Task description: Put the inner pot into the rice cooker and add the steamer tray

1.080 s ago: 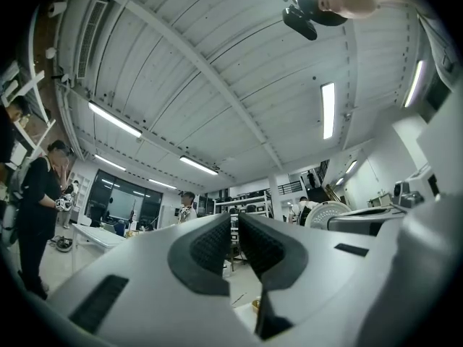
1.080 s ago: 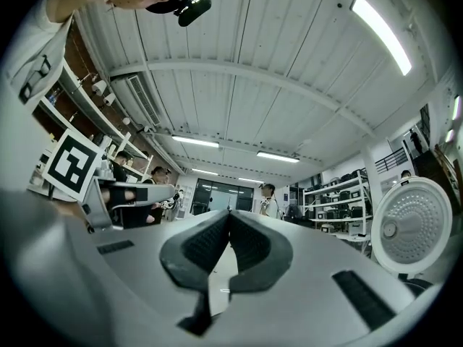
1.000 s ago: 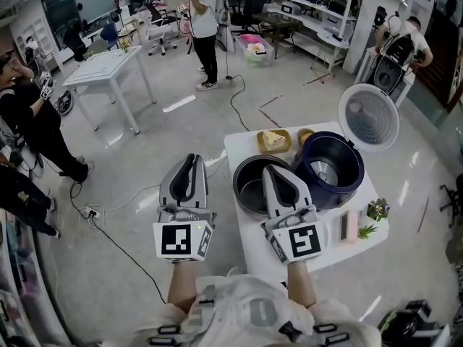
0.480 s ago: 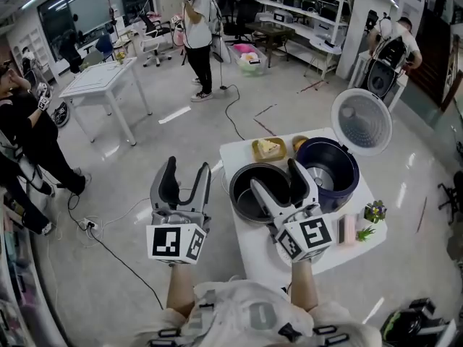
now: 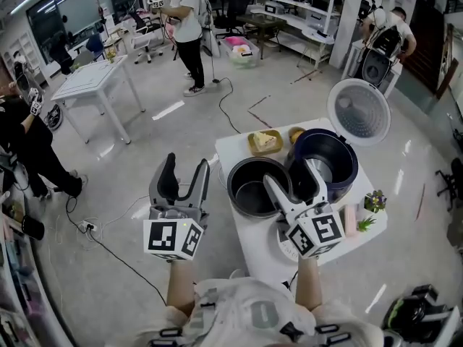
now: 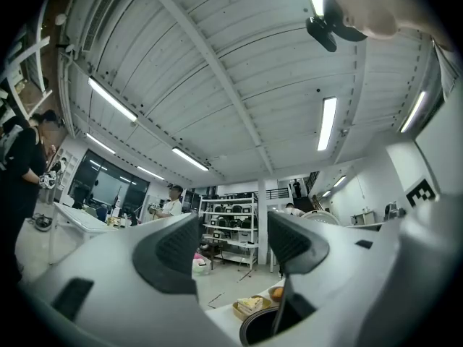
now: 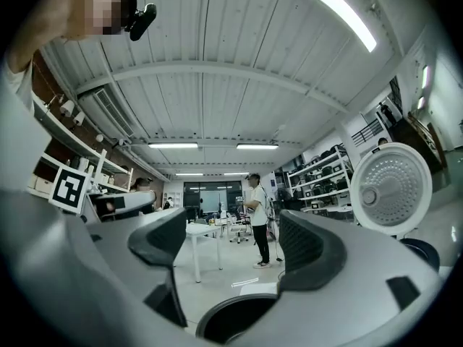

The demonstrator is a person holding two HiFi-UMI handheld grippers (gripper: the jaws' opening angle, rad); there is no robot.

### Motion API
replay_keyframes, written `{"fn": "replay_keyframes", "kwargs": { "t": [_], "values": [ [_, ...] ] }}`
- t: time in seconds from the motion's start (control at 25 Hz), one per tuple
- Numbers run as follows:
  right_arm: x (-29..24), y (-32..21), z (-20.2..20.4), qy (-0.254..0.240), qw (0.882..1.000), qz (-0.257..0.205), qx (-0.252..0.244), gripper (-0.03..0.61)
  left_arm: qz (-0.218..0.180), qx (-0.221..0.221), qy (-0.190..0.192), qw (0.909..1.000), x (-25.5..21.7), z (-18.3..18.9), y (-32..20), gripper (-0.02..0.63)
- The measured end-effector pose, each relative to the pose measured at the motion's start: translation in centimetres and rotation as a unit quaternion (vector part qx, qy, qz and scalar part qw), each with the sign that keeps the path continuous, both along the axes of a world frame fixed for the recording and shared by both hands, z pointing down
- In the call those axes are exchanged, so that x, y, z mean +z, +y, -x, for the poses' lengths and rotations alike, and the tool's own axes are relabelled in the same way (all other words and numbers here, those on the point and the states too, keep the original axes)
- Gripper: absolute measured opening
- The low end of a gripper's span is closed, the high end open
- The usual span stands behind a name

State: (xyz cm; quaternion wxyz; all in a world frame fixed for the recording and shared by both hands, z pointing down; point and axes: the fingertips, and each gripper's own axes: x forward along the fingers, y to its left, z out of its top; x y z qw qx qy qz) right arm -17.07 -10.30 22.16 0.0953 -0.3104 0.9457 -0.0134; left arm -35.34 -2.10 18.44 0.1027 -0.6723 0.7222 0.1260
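The dark inner pot (image 5: 255,186) stands empty on the small white table (image 5: 235,149), left of the navy rice cooker (image 5: 334,157), whose round lid (image 5: 359,112) is up. My right gripper (image 5: 295,177) hovers over the pot's right rim and the cooker's near edge; its jaws have just opened and hold nothing. My left gripper (image 5: 185,173) hangs over the floor left of the table, also just opened and empty. In the right gripper view the pot's rim (image 7: 233,311) lies below the jaws and the lid (image 7: 391,187) is at right. A white round piece (image 5: 283,243) lies partly hidden under my right gripper.
A yellow dish with food (image 5: 263,142) and a small bowl (image 5: 296,132) sit at the table's far edge. Small plants (image 5: 375,202) and a pink item (image 5: 352,220) line its right side. A cable (image 5: 108,237) runs across the floor on the left. People stand further back.
Both grippers went from shut to open. My right gripper rolled and shifted right, from over the pot toward the cooker's edge. The left one stayed in place.
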Motion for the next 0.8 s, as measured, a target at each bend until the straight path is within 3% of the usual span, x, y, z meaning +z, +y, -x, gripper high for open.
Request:
{"fn": "replay_keyframes", "kwargs": {
  "t": [0.2, 0.4, 0.52, 0.64, 0.8],
  "values": [
    [1.6, -1.1, -3.0, -0.012, 0.999, 0.037, 0.034, 0.393, 0.027, 0.031, 0.001, 0.9992, 1.4, -0.4, -2.1, 0.279],
    [5.8, -2.6, -6.9, -0.011, 0.991, 0.099, 0.088, 0.393, 0.068, 0.102, 0.07, 0.9901, 5.8, -1.1, -5.6, 0.279],
    [8.7, -3.2, -8.7, -0.049, 0.981, 0.157, 0.101, 0.393, 0.111, 0.137, 0.11, 0.9781, 9.4, -1.4, -7.3, 0.279],
    [10.8, -3.9, -10.3, -0.086, 0.969, 0.201, 0.113, 0.393, 0.159, 0.178, 0.144, 0.9603, 12.8, -2.2, -9.4, 0.279],
    [14.2, -5.2, -11.1, -0.086, 0.959, 0.235, 0.131, 0.393, 0.217, 0.199, 0.181, 0.9383, 18.0, -2.8, -12.0, 0.279]
  ]
}}
